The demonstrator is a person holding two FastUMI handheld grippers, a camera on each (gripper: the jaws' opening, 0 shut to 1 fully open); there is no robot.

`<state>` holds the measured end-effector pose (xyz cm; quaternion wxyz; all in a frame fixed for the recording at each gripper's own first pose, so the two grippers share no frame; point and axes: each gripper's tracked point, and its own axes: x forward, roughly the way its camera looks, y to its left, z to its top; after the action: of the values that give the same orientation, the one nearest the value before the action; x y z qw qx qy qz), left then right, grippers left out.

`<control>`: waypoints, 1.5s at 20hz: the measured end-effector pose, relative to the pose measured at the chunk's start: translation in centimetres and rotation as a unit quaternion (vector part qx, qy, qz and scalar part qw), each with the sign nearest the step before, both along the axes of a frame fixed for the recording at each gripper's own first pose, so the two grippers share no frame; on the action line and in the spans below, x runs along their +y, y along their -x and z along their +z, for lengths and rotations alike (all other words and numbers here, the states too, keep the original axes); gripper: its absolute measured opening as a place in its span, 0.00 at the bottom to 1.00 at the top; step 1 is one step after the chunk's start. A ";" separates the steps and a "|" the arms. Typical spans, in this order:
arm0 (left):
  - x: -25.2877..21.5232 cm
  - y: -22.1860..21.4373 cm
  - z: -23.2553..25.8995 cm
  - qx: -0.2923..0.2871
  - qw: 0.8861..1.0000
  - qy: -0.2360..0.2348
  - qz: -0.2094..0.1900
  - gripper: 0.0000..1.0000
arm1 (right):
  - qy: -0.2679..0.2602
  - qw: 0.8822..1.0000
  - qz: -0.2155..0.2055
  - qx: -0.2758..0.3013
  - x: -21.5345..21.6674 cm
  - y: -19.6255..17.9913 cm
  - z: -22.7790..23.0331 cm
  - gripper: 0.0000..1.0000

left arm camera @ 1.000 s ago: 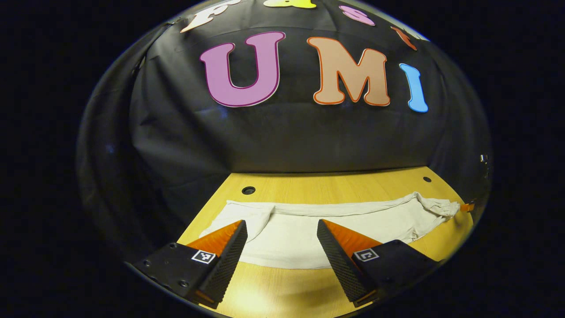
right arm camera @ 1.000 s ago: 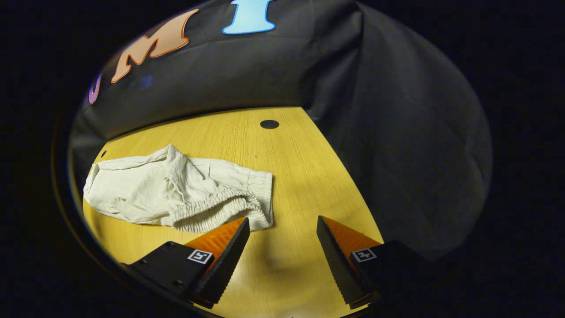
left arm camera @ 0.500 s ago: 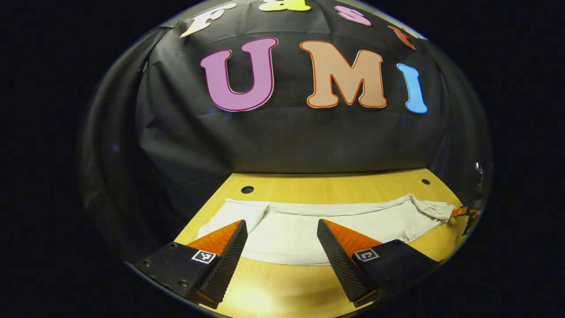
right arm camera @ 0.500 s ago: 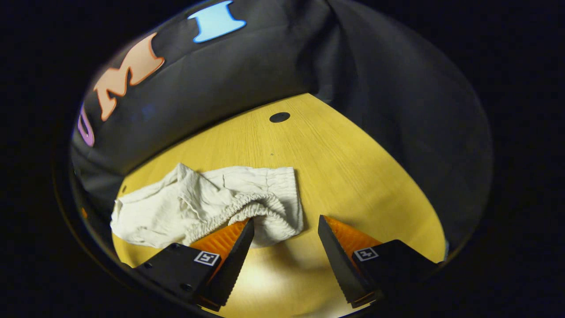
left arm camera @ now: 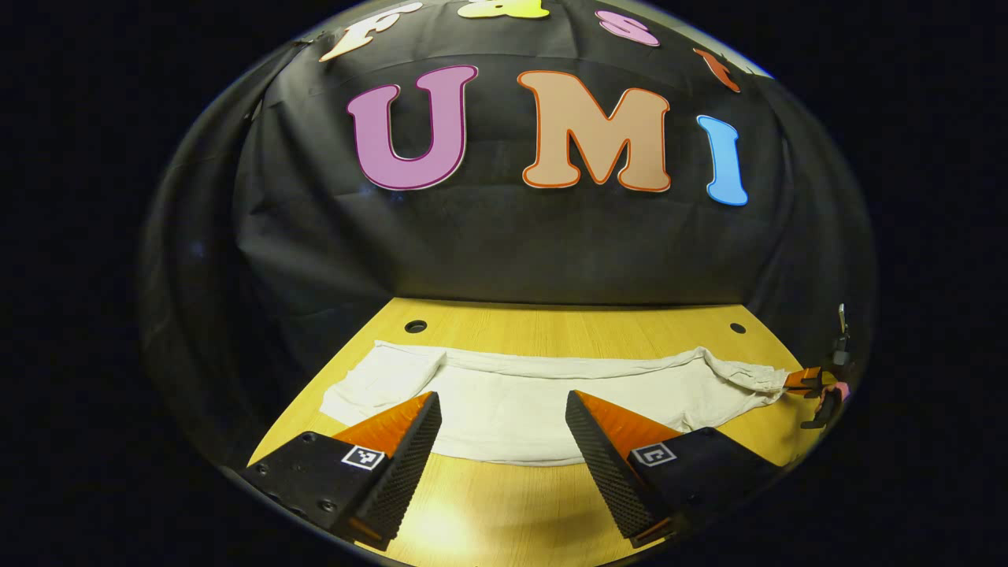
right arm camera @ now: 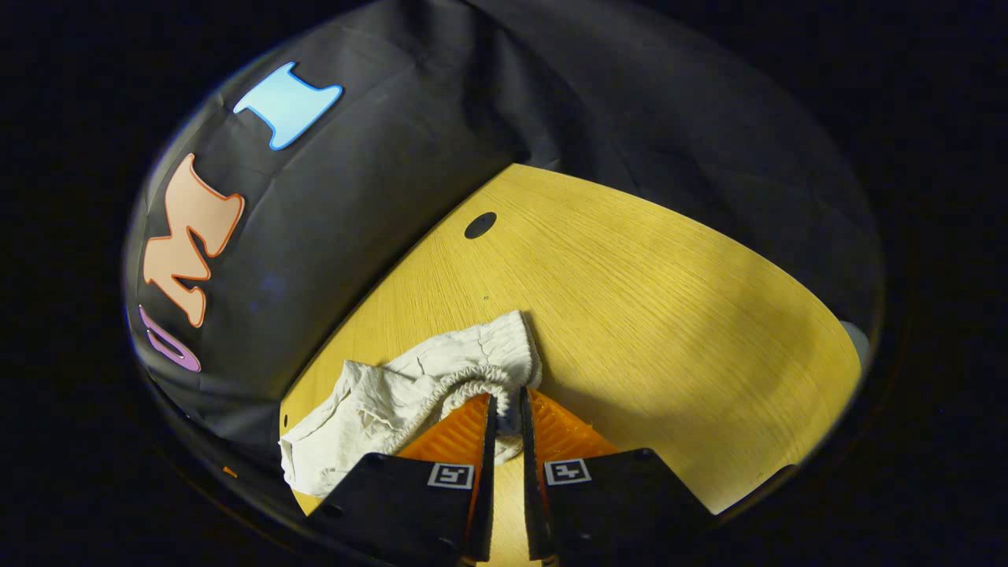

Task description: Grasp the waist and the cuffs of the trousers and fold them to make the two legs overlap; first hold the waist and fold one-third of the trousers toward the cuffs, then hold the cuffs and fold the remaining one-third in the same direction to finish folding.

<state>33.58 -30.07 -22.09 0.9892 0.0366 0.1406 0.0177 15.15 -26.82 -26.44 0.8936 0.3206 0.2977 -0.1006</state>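
So, first step of the task: getting hold of waist and cuffs to lay one leg over the other. The cream trousers [left arm camera: 551, 398] lie spread across the yellow wooden table [left arm camera: 551, 327], cuffs at the left, waist at the right, in the left gripper view.

Left to right in that view: the cuff end [left arm camera: 378, 378] is flat w/ a small fold at the far left corner; the left gripper [left arm camera: 502, 421] hovers over the near edge of the legs, jaws wide apart, nothing between them. Far right, the right gripper [left arm camera: 811, 383] shows small at the waist end, next to the person's hand; too small there to judge its grip.

The right gripper view fills that in: the right gripper [right arm camera: 504, 413] is nearly closed, both fingers pinching the elastic waistband [right arm camera: 472, 378], cloth bunched behind it.

Next, I'd judge, the left gripper needs to shift left, drop onto the cuff & close, then both lift and carry the near leg over the far one. Risk: thin cloth, may pinch just one layer.
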 end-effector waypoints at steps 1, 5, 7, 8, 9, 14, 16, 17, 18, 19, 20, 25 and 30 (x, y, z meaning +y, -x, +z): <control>0.0 0.1 -0.1 0.002 1.000 0.003 0.001 0.97 | 0.011 1.000 0.002 -0.005 0.0 0.1 0.3 0.19; 0.5 0.8 0.1 0.000 1.000 0.013 0.004 0.98 | 0.038 0.999 0.010 -0.035 0.6 -0.2 2.6 0.19; 0.9 1.0 0.4 -0.006 1.000 0.021 0.004 0.97 | 0.047 0.997 0.021 -0.053 0.9 0.0 5.1 0.19; 1.2 1.1 0.4 -0.008 1.000 0.025 0.003 0.97 | 0.053 0.996 0.031 -0.063 1.3 0.1 6.6 0.19; 1.4 1.1 0.4 -0.010 1.000 0.029 0.004 0.97 | 0.063 0.994 0.041 -0.076 1.7 0.1 8.0 0.18; 5.0 1.4 0.2 -0.018 0.999 0.049 0.003 0.97 | 0.109 0.980 0.096 -0.139 5.6 1.6 16.7 0.19; 7.0 1.4 0.0 -0.020 0.998 0.060 0.000 0.97 | 0.117 0.974 0.112 -0.156 7.2 3.0 18.8 0.19; 8.2 1.3 -0.1 -0.020 0.998 0.066 0.000 0.98 | 0.121 0.972 0.122 -0.163 9.1 3.2 19.0 0.19; 9.4 1.4 -0.2 -0.020 0.997 0.071 0.000 0.98 | 0.129 0.968 0.134 -0.169 9.9 3.7 19.2 0.19; 10.7 1.3 -0.4 -0.019 0.997 0.076 -0.002 0.99 | 0.141 0.963 0.148 -0.174 12.0 4.1 19.6 0.18; 12.1 1.2 -0.7 -0.016 0.997 0.078 -0.002 0.98 | 0.155 0.958 0.160 -0.178 14.0 4.2 19.9 0.18; 19.7 -0.5 -2.3 -0.001 0.998 0.067 0.009 0.95 | 0.197 0.935 0.235 -0.178 26.6 3.1 19.1 0.19; 25.5 -3.1 -5.3 0.029 0.998 0.049 0.014 0.98 | 0.222 0.909 0.313 -0.164 37.8 2.8 15.5 0.19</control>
<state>36.68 -4.60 -27.41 0.9849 -0.0137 0.1708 0.0236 12.34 10.96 -10.94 0.9637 0.0163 0.2016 0.1745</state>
